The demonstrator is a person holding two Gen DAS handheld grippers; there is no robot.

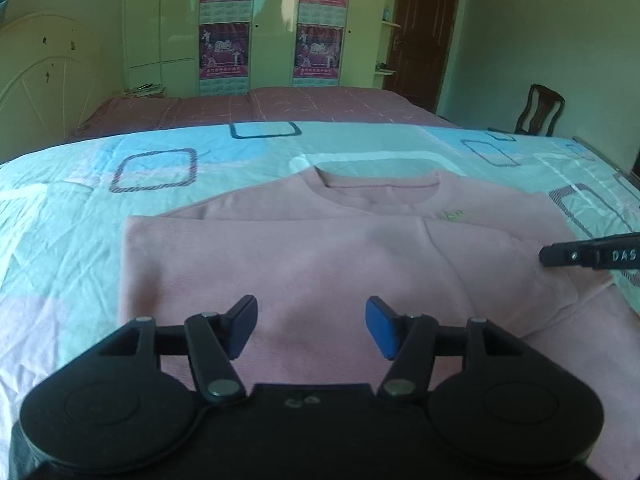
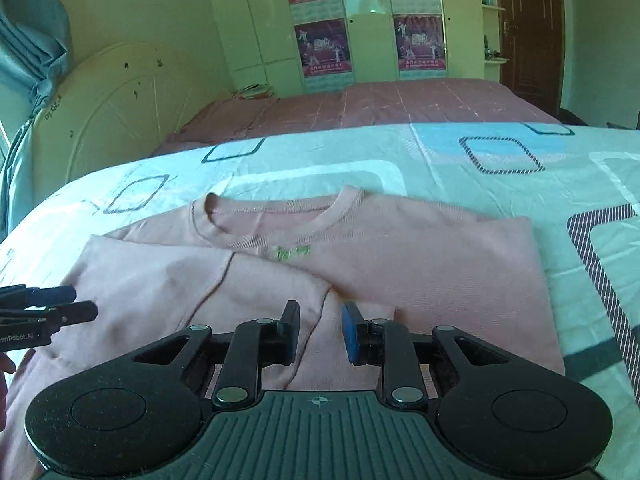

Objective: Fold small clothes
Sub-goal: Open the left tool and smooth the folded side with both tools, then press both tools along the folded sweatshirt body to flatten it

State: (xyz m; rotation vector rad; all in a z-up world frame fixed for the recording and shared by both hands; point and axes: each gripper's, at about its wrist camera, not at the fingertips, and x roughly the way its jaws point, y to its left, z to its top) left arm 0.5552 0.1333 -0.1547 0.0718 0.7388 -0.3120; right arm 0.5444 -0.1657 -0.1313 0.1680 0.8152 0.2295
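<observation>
A pink sweatshirt (image 1: 320,248) lies flat on the patterned bed cover, neck hole away from me, with a small green logo (image 2: 291,253) on the chest. Its left side is folded over the body. It also shows in the right wrist view (image 2: 400,264). My left gripper (image 1: 311,326) is open and empty, just above the near part of the shirt. My right gripper (image 2: 320,330) is open with a narrower gap and empty, over the folded sleeve's cuff. The right gripper's fingers (image 1: 560,257) enter the left wrist view from the right. The left gripper's fingers (image 2: 72,312) show at the left in the right wrist view.
The light blue and white cover (image 1: 168,168) with square patterns spreads around the shirt. Beyond it lies a bed with a dusky pink sheet (image 1: 320,104), a cream headboard (image 2: 120,112), a wardrobe with posters (image 1: 272,24), a dark door (image 1: 424,28) and a wooden chair (image 1: 540,110).
</observation>
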